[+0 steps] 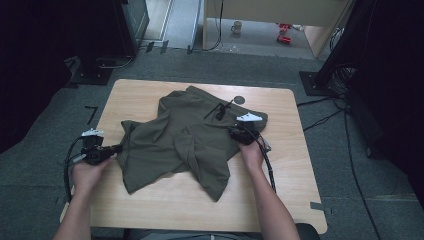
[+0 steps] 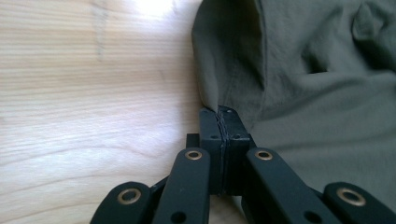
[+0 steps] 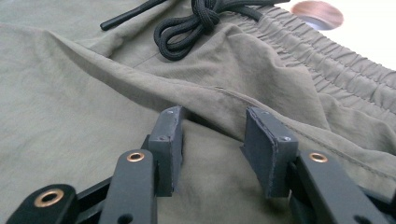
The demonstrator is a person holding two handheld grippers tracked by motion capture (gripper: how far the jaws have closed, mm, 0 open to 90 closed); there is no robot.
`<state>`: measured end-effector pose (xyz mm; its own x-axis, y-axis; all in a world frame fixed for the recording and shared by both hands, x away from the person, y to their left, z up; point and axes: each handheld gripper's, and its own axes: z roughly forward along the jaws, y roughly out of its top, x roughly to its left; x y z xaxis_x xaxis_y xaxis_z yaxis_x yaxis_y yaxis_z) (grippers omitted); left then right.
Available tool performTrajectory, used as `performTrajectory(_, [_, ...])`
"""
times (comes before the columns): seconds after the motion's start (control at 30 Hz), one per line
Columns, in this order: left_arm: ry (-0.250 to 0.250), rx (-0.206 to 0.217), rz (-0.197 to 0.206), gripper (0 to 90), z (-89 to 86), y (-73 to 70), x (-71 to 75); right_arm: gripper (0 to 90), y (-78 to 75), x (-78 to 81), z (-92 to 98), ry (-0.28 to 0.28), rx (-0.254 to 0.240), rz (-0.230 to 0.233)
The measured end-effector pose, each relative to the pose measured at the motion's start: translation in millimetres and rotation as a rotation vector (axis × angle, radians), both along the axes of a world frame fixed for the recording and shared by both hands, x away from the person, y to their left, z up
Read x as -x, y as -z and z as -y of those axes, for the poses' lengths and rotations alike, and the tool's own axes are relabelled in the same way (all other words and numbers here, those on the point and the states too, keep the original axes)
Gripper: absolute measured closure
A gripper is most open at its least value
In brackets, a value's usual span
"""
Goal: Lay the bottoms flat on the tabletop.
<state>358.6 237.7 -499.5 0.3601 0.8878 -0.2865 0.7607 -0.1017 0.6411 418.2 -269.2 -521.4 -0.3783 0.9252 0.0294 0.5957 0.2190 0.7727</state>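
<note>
Olive-green shorts (image 1: pixel 185 142) are lying rumpled across the middle of the pale wooden bench (image 1: pixel 280 200), and both hands are working at opposite edges of them. The garment is sprawling between the two tools, its legs bunched and folded over one another, so the step in hand looks like spreading or straightening the cloth before a fold.

At the left edge, the left gripper (image 2: pixel 223 122) is pinching the hem: its fingers (image 2: pixel 210 135) are pressed flat together with a thin lip of fabric caught at their tips, bare bench lying to their left and the rest of the shorts running off to their right.

At the far side, the right gripper (image 3: pixel 219 140) is resting on the cloth with its fingers (image 3: pixel 170 140) standing apart, gripping nothing. A raised crease of fabric is running just beyond the fingertips, and the gathered waistband (image 3: pixel 345 65) is lying farther ahead and to their right. A black drawstring (image 3: pixel 187 28) is coiled straight ahead of the fingers, past the crease, and a small round brown mark (image 3: pixel 317 14) is sitting on the bench beyond the waistband.

Next, the right fingers probably need to close on that crease or the waistband edge, then pull away from the left hand's hold to draw the cloth flat.
</note>
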Motion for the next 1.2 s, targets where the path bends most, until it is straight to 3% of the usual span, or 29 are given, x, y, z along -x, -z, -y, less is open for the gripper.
performTrajectory(0.2, [0.057, 0.011, -0.010, 88.8, 12.0, -1.7, 8.5, 57.5, 0.2, 13.4, 27.7, 0.069, 0.007, 0.001])
performTrajectory(0.33, [0.070, 0.008, 0.026, 82.8, 17.8, -10.5, 16.9, 56.9, 0.2, 16.4, 40.6, 0.095, 0.006, -0.001])
performTrajectory(0.47, [0.061, 0.039, 0.076, 78.6, 18.5, -18.8, 21.0, 55.6, 0.3, 14.6, 45.6, 0.117, 0.007, -0.001])
performTrajectory(0.63, [0.045, 0.051, 0.131, 71.2, 22.3, -23.4, 16.2, 55.4, 0.3, 12.0, 46.3, 0.114, 0.005, -0.003])
performTrajectory(0.77, [0.032, 0.089, 0.157, 70.4, 26.6, -29.0, 7.8, 55.4, 0.3, 12.0, 46.0, 0.116, 0.008, -0.002])
performTrajectory(0.9, [0.069, 0.045, 0.150, 79.1, 43.3, -31.2, -3.2, 55.6, 0.3, 12.0, 45.6, 0.117, 0.009, -0.001])
performTrajectory(1.07, [0.111, -0.036, 0.142, 81.0, 70.4, -24.5, -15.1, 56.9, 0.3, 12.7, 44.1, 0.123, 0.011, 0.002])
performTrajectory(1.2, [0.125, -0.061, 0.144, 81.1, 87.7, -20.1, -26.3, 57.7, 0.3, 13.3, 43.0, 0.129, 0.014, 0.003])
